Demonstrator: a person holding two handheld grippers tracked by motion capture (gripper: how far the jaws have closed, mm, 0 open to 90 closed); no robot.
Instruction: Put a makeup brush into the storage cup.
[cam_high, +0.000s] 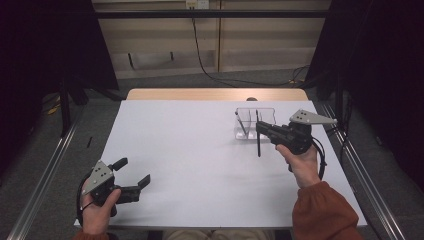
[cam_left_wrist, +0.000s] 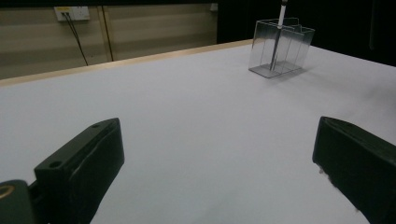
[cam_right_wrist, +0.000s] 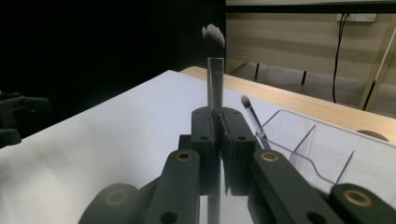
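My right gripper (cam_high: 258, 128) (cam_right_wrist: 218, 140) is shut on a slim makeup brush (cam_high: 258, 148) (cam_right_wrist: 215, 79), which stands upright with its pale bristles on top. It hangs just in front of a clear divided organizer (cam_high: 248, 109) (cam_right_wrist: 317, 140) at the table's right rear. A second brush (cam_high: 241, 125) (cam_right_wrist: 252, 116) (cam_left_wrist: 276, 46) leans inside the organizer (cam_left_wrist: 299, 46). My left gripper (cam_high: 134, 175) (cam_left_wrist: 215, 154) rests open near the front left edge, nothing between its fingers. Its dark shape (cam_right_wrist: 14, 116) sits at the left edge of the right gripper view.
The white table top (cam_high: 190, 150) has a wooden strip (cam_high: 215, 94) along its far edge. Cables (cam_high: 200, 50) hang down the wall behind. Metal rails (cam_high: 45, 170) run along the floor on both sides.
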